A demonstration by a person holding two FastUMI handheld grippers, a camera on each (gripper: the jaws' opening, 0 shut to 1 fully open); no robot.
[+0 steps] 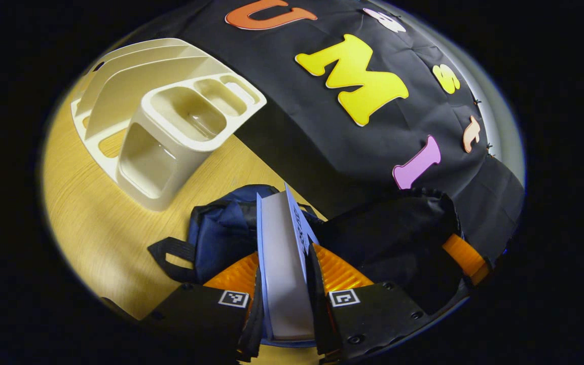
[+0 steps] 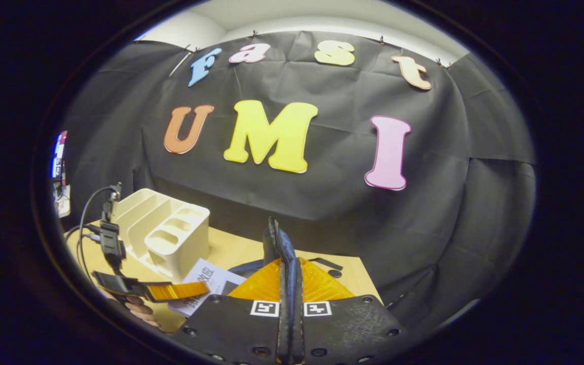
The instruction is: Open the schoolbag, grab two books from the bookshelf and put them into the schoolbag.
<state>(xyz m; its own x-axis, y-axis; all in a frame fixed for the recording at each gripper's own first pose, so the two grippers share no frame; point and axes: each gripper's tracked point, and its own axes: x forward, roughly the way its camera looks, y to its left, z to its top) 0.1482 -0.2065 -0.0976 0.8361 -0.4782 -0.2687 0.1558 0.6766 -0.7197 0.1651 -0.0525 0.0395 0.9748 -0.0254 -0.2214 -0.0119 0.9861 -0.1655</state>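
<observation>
just one book (image 1: 284, 263), one schoolbag (image 1: 221, 230)

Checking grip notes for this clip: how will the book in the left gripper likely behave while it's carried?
The book looks stiff: it stands straight between the left gripper fingers without sagging. Its thick page block suggests moderate weight. Its covers look smooth, so it might slip; it is clamped near one end, so it could pivot.

It was a staged recording booth: black cloth (image 2: 322, 203) hung as the back wall over a pale wooden tabletop (image 1: 89, 223), which held a cream plastic desk organiser (image 1: 170, 126), with cabled gear (image 2: 109, 238) alongside.
</observation>
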